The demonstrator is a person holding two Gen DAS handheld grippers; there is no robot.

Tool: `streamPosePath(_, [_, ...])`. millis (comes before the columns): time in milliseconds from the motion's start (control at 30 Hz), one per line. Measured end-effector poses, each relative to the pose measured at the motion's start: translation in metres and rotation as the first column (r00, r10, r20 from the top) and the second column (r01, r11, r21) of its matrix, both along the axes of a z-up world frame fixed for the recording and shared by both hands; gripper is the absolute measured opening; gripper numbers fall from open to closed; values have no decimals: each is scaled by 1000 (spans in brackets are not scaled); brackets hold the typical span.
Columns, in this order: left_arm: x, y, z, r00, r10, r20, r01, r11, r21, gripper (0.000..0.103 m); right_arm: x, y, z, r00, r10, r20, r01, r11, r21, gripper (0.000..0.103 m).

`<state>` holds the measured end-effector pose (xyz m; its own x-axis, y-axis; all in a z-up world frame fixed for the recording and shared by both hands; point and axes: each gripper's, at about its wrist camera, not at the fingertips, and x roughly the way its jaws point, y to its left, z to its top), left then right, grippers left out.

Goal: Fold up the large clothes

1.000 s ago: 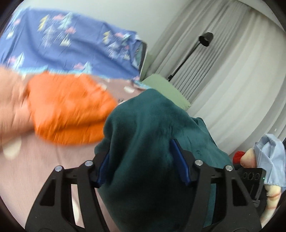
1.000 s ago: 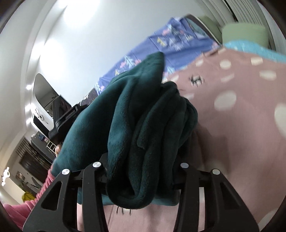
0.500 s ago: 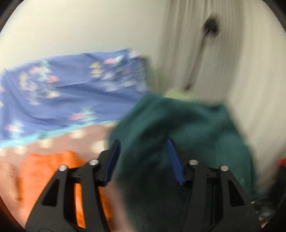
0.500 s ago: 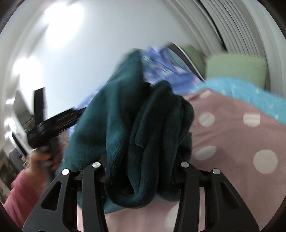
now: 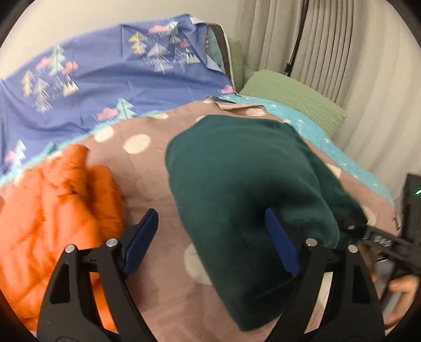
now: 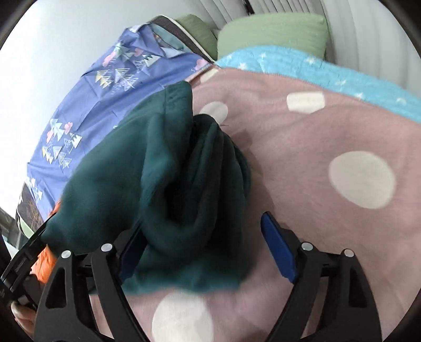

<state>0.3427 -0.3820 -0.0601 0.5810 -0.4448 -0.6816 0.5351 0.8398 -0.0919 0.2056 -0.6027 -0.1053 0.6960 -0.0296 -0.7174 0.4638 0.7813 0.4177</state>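
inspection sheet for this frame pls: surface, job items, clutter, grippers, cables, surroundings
Surface: pink polka-dot blanket on a bed, turquoise blanket at its far edge.
Job's things: dark green fleece garment lying bunched on the pink blanket.
Clutter: orange garment; blue tree-print sheet; green pillow.
Grippers: left gripper and right gripper both open, jaws just widened; fleece lies between each pair, unpinched.
Cables: black cable down the curtain.
Surroundings: pale curtain, white wall.
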Motion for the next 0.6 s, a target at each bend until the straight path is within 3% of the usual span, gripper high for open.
streamPosePath(200, [-48,19,12,998,-56,10,57,998,-32,101,-76,28,49,997,29,75,-17,988,-153,88])
streamPosePath(300, [-83,27,22,996,-86,29,87,996,-36,101,-120,50,62,996,30,84,-10,974,-225,90])
streamPosePath(400, [-127,37,30,998,-31,61,30,999,22,101,-154,71,67,998,-5,57,22,951,-309,93])
streamPosePath(533, [-179,48,35,996,-77,56,74,996,44,101,-195,90,69,997,-43,67,63,942,-330,97])
streamPosePath(600, [-214,60,38,992,-53,116,44,996,76,101,-218,106,73,995,-48,83,74,937,-343,98])
